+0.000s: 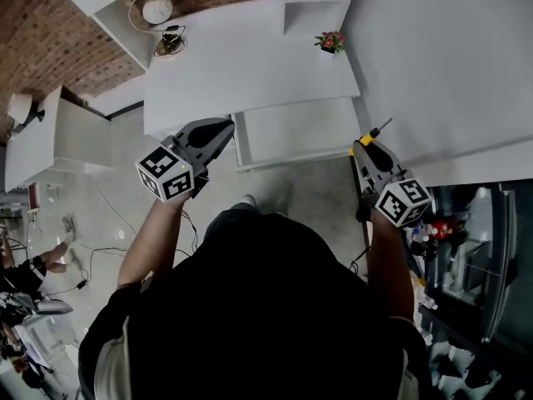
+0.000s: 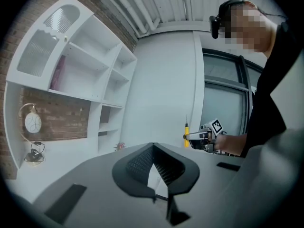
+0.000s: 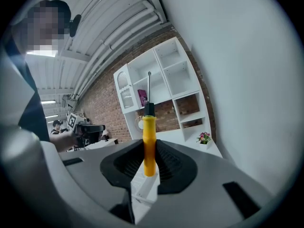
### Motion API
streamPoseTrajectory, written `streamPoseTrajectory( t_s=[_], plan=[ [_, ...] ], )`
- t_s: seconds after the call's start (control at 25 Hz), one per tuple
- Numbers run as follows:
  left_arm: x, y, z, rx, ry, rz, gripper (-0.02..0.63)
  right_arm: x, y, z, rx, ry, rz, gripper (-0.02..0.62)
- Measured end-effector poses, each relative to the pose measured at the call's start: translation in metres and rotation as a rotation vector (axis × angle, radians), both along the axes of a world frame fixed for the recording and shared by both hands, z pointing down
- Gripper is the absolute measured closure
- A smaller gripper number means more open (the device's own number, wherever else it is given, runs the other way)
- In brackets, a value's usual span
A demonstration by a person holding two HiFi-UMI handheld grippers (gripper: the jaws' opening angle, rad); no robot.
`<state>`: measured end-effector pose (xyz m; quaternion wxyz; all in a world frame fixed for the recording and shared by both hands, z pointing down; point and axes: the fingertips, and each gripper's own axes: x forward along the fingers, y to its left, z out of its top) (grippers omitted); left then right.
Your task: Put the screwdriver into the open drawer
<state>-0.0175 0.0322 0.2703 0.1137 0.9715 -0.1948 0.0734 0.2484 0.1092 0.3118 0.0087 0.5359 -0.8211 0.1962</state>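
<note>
**Screwdriver (image 3: 149, 141) grabbed, not at the drawer (image 1: 293, 130) yet**

So the right gripper (image 1: 365, 147) is clamped on the yellow handle, low down. That leaves the metal shaft poking out past the jaws like a little antenna. Makes sense to me: the handle is the fat, grippy bit, and holding it there keeps the tool from swivelling.

Right now the screwdriver is up in the air, off to the right of the open drawer and close to the white wall, not above the drawer. The drawer is pulled out from under the white desk (image 1: 241, 57). It looks empty from the head view, but everything is so washed-out white that I wouldn't swear to it.

The left gripper (image 1: 218, 132) hangs near the drawer's left front corner, jaws pressed together with nothing between them. My guess is it's just parked out of the way.

Next I'd expect the right gripper to swing across over the drawer, come down and tip the screwdriver flatter before letting go. The thing to watch is that long shaft catching the desk edge.
</note>
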Motion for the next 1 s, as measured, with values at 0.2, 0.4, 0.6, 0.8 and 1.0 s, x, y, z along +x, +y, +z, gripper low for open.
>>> streamPoseTrajectory(
  t_s=[0.2, 0.4, 0.6, 0.8, 1.0],
  plan=[
    [-0.014, -0.009, 0.008, -0.019, 0.009, -0.032, 0.589, -0.013, -0.021, 0.005, -0.015, 0.008, -0.032, 0.511],
    [-0.026, -0.033, 0.013, -0.029, 0.021, -0.060, 0.589, -0.018, -0.050, 0.006, -0.014, 0.038, -0.060, 0.511],
    [-0.030, -0.065, 0.015, -0.038, 0.035, -0.069, 0.589, -0.024, -0.080, 0.011, -0.039, 0.065, -0.076, 0.511],
    [-0.027, -0.093, 0.023, -0.054, 0.029, -0.066, 0.589, -0.022, -0.107, 0.023, -0.067, 0.068, -0.080, 0.511],
    [-0.024, -0.115, 0.031, -0.072, 0.019, -0.064, 0.588, -0.017, -0.130, 0.040, -0.098, 0.071, -0.081, 0.511]
  ],
)
